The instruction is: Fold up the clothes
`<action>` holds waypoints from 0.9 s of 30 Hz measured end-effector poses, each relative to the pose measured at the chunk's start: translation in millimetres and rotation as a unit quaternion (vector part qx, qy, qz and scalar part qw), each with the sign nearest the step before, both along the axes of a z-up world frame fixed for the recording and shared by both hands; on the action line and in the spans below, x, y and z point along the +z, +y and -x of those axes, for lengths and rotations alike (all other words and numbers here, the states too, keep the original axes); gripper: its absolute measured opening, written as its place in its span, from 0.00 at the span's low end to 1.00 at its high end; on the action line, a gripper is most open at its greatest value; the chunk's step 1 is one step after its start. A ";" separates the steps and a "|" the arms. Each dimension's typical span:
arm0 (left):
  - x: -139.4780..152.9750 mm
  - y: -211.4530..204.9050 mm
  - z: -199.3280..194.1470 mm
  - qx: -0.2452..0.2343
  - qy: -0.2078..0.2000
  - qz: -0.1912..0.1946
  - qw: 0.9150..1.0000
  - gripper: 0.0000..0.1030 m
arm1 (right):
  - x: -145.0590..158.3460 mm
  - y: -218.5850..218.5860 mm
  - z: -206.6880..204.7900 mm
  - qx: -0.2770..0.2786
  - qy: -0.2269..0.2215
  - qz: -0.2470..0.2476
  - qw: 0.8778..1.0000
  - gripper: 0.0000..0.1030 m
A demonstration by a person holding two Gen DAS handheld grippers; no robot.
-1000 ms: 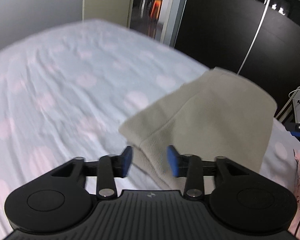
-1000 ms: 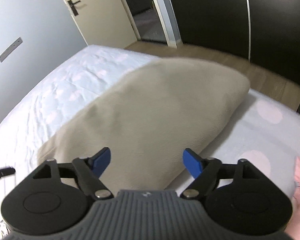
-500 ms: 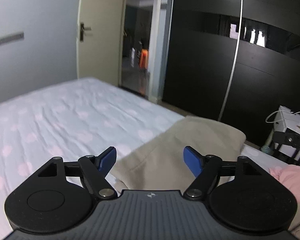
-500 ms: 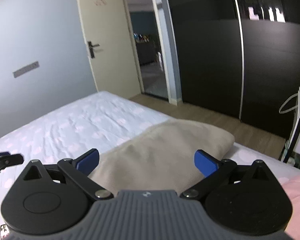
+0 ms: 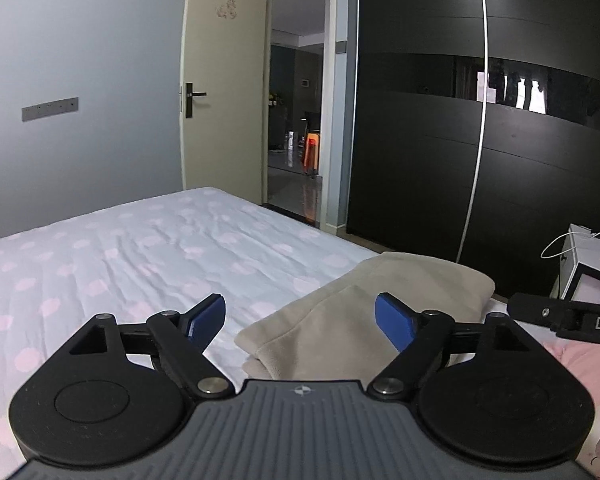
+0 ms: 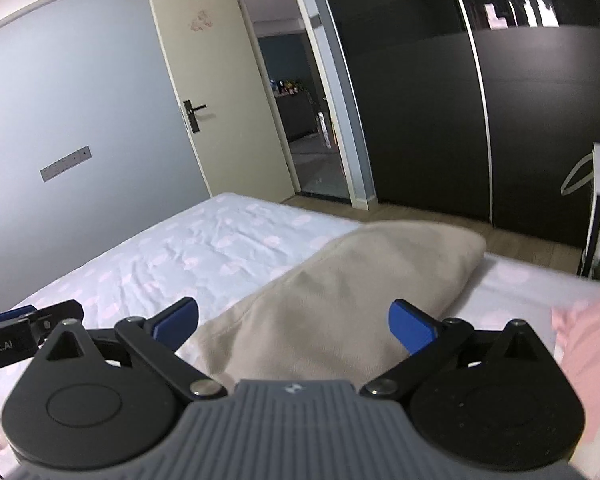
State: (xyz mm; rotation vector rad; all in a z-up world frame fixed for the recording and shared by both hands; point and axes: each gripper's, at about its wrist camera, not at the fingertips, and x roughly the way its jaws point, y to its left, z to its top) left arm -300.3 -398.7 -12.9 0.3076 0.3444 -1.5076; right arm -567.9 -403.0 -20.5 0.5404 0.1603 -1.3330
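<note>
A folded beige fleece garment (image 5: 364,312) lies on the bed near its right edge, also seen in the right wrist view as the beige garment (image 6: 340,296). My left gripper (image 5: 300,320) hovers open above and behind it, nothing between its blue pads. My right gripper (image 6: 294,322) is also open and empty, held back from the garment. A pink garment (image 6: 580,352) lies at the right, showing as the pink cloth (image 5: 572,356) in the left wrist view. The tip of the other gripper (image 5: 564,316) pokes in from the right.
The bed (image 5: 120,264) has a pale sheet with pink dots and stretches to the left. A black wardrobe (image 5: 480,152) lines the far side. An open door (image 5: 224,92) leads out. A white box (image 5: 588,268) stands at the right past the bed.
Both grippers have lifted and drawn back from the beige garment, tilting up toward the room. The left jaws opened wider. The garment stays folded on the bed.
</note>
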 end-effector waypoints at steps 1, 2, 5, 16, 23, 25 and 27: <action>-2.2 1.3 0.8 -0.002 -0.001 -0.003 1.000 0.80 | -2.9 1.8 -0.5 -0.007 -0.001 -0.003 1.000 0.99; -4.4 2.5 1.6 -0.003 -0.002 -0.007 1.000 0.80 | -5.0 4.8 -2.4 -0.016 0.005 -0.003 1.000 0.99; -13.3 6.5 2.7 -0.007 -0.004 -0.017 1.000 0.80 | -10.6 16.0 -13.0 -0.039 0.039 0.005 0.998 0.99; -57.7 15.5 -8.4 0.004 0.030 -0.057 0.998 0.80 | -53.8 23.1 -42.1 -0.027 0.081 -0.048 0.995 0.99; -64.9 16.7 -17.0 0.022 0.032 -0.058 0.998 0.80 | -66.9 23.7 -49.1 -0.014 0.092 -0.056 0.994 0.99; -65.6 17.1 -18.0 0.024 0.030 -0.061 0.997 0.80 | -68.2 24.2 -49.7 -0.012 0.093 -0.057 0.994 0.99; -65.6 17.2 -18.0 0.024 0.028 -0.064 0.997 0.80 | -68.2 24.6 -49.7 -0.011 0.092 -0.058 0.994 0.99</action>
